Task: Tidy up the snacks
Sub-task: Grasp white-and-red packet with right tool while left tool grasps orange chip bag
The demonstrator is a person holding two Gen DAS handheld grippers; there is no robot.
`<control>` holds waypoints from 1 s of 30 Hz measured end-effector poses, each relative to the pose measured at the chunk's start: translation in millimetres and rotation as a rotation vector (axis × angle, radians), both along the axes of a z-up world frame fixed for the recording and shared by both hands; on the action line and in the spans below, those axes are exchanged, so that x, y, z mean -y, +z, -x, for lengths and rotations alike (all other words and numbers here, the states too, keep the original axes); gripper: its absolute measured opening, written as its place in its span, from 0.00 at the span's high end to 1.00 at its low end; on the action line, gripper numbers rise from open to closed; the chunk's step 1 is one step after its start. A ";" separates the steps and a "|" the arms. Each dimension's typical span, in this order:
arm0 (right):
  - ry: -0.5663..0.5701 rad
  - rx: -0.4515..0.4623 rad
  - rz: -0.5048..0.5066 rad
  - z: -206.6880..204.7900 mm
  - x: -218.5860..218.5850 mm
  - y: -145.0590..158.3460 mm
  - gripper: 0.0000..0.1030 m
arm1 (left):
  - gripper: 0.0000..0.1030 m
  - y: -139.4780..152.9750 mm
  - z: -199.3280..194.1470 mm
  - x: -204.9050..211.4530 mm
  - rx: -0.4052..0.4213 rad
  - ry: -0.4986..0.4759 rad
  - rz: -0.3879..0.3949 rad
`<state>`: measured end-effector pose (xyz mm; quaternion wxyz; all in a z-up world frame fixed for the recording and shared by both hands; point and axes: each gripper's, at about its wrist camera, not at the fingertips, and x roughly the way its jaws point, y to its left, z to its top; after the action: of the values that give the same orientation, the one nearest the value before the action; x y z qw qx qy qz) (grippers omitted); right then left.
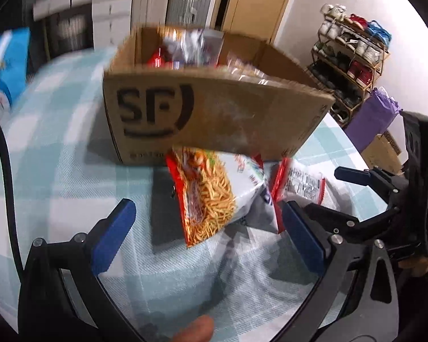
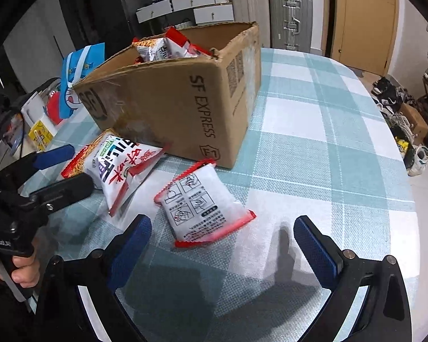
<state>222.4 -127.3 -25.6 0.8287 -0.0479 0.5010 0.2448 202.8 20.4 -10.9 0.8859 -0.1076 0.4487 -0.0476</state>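
Note:
A brown SF Express cardboard box (image 1: 214, 108) stands on the checked tablecloth and holds several snack packets (image 2: 168, 47). Two packets lie in front of it: a noodle-snack packet (image 1: 214, 193), also in the right wrist view (image 2: 119, 168), and a white-and-red packet (image 2: 202, 205), partly seen in the left wrist view (image 1: 302, 183). My left gripper (image 1: 208, 239) is open just short of the noodle-snack packet, its right pad near the packet's edge. My right gripper (image 2: 222, 245) is open and empty, just short of the white-and-red packet.
A blue cartoon bag (image 2: 80, 79) and small items sit left of the box. The round table's edge (image 2: 408, 199) curves on the right. Suitcases (image 2: 288, 17), drawers and a shoe rack (image 1: 353, 59) stand beyond the table.

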 end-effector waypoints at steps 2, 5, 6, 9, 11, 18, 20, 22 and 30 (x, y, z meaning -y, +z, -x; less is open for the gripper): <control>0.006 -0.005 0.004 -1.1 -0.7 -0.9 0.02 | 0.01 -4.1 -2.9 -4.0 -0.005 0.006 0.041; 0.020 -0.014 0.014 -1.4 -2.1 -3.3 0.11 | 0.01 -6.4 -5.5 -2.7 -0.005 0.006 0.041; 0.026 -0.017 0.019 -1.5 -3.0 -4.8 0.14 | 0.02 -7.5 -7.2 -1.4 -0.011 0.001 0.041; 0.028 -0.022 0.021 -3.1 -3.7 -7.8 0.18 | 0.05 -8.4 -10.8 3.1 -0.009 -0.008 0.036; 0.029 -0.018 0.020 -4.4 -4.5 -8.6 0.20 | 0.05 -9.7 -15.5 7.3 -0.015 -0.019 0.040; 0.061 0.008 0.041 -6.2 -11.7 -5.2 0.21 | 0.05 -14.8 -30.2 12.2 -0.025 -0.009 0.069; 0.073 0.015 0.047 -6.3 -14.3 -4.7 0.22 | 0.05 -16.0 -35.1 11.8 -0.028 0.011 0.064; 0.076 0.023 0.059 -5.4 -16.1 -4.9 0.25 | 0.05 -16.4 -38.8 13.4 -0.017 0.015 0.049; 0.084 0.032 0.051 1.4 -15.9 -5.6 0.37 | 0.19 -16.8 -48.9 19.4 -0.003 -0.004 0.052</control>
<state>221.0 -111.4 -31.2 0.8243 -0.0941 0.4912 0.2655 251.6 0.9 -27.8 0.8820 -0.1296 0.4491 -0.0607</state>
